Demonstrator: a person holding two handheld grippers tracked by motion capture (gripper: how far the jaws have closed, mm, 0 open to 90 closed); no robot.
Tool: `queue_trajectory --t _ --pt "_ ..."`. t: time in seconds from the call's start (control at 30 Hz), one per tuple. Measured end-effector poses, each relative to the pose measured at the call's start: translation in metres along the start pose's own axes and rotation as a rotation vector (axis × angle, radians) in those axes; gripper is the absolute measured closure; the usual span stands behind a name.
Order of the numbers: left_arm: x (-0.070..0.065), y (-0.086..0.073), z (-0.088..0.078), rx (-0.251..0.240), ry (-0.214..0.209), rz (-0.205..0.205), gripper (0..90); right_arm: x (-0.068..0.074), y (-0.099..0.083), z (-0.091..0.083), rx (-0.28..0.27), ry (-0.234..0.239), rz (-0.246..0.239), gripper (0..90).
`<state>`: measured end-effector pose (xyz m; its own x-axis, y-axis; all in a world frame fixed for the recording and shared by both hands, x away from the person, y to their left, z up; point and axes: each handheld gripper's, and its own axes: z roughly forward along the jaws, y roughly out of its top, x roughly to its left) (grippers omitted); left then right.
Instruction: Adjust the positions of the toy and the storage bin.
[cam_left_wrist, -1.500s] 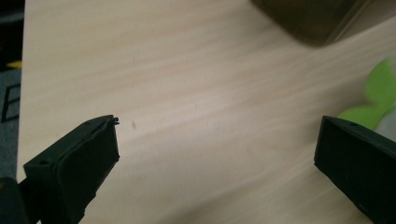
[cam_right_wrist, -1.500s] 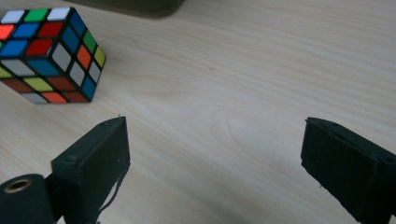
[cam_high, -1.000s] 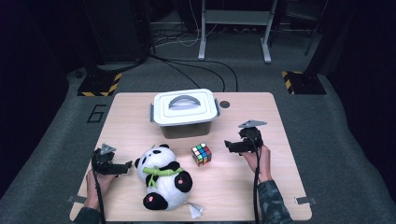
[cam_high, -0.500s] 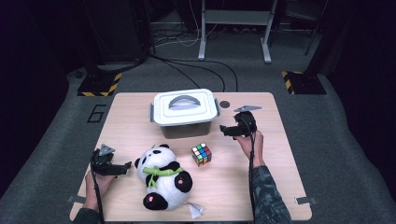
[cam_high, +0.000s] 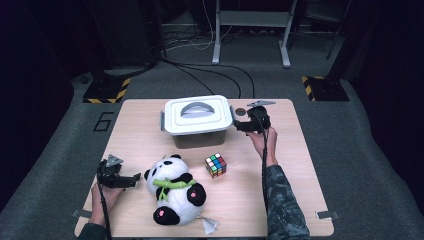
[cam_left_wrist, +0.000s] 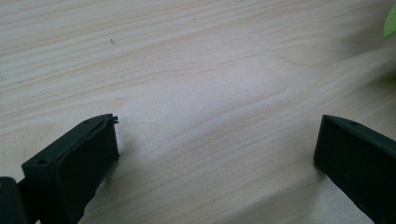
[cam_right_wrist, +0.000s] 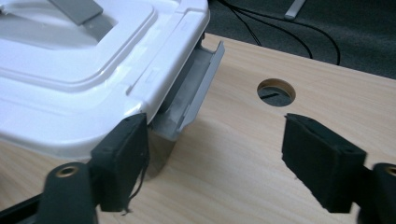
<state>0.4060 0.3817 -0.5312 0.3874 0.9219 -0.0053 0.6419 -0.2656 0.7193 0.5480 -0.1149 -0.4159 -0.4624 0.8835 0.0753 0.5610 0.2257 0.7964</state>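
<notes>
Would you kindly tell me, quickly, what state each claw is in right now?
Left claw: open, holding nothing, over the light wooden table.
Right claw: open, jaws have just been closing, holding nothing, beside the grey side latch of the white plastic lidded box.

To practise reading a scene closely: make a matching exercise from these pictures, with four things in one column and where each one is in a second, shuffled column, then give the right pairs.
Things
1. storage box
2. panda toy
3. puzzle cube
4. right gripper

Places
A. lying on its back at the table's near edge
B. at the grey latch on the box's right end
C. at the table's far edge, white lid on
D. mid-table, just right of the panda's head

Pairs: 1-C, 2-A, 3-D, 4-B
</notes>
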Motion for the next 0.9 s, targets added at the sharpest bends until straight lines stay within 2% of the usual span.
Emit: queue_trajectory --t 0.1,0.17,0.2,0.23,0.4,0.53,0.63,0.7,0.8,0.9 --pt "0.0 0.0 0.0 -0.001 0.0 -0.001 0.0 0.0 0.005 0.003 0.001 -0.011 0.007 35.2" --pt "0.0 0.0 0.0 -0.004 0.0 -0.001 0.0 0.002 0.008 0.004 -0.011 -0.027 -0.009 43.8" --pt "0.0 0.0 0.0 -0.004 0.0 -0.002 0.0 0.002 0.009 0.007 -0.003 -0.025 -0.016 45.8" --pt "0.0 0.0 0.0 -0.003 0.0 -0.003 0.0 0.002 0.01 0.009 0.012 -0.012 0.011 47.3" --pt "-0.001 0.0 0.0 -0.003 0.001 -0.003 0.0 0.002 0.014 0.016 0.009 0.01 0.04 57.7" --pt "-0.001 0.0 0.0 -0.006 0.005 -0.003 0.0 0.005 0.014 0.024 0.023 0.004 0.018 64.4" --pt "-0.001 0.0 0.0 -0.005 0.005 -0.002 0.0 0.005 0.013 0.03 0.031 0.005 0.028 69.9" --pt "-0.001 0.0 -0.001 0.008 0.001 0.001 0.0 0.005 0.012 0.031 0.025 0.024 0.048 77.0" --pt "-0.001 0.0 -0.001 0.006 0.002 0.001 0.0 0.009 0.013 0.032 0.014 -0.017 0.033 79.4" --pt "-0.001 0.0 -0.001 0.009 0.001 0.002 0.0 0.011 0.013 0.031 0.011 -0.056 0.054 80.6"
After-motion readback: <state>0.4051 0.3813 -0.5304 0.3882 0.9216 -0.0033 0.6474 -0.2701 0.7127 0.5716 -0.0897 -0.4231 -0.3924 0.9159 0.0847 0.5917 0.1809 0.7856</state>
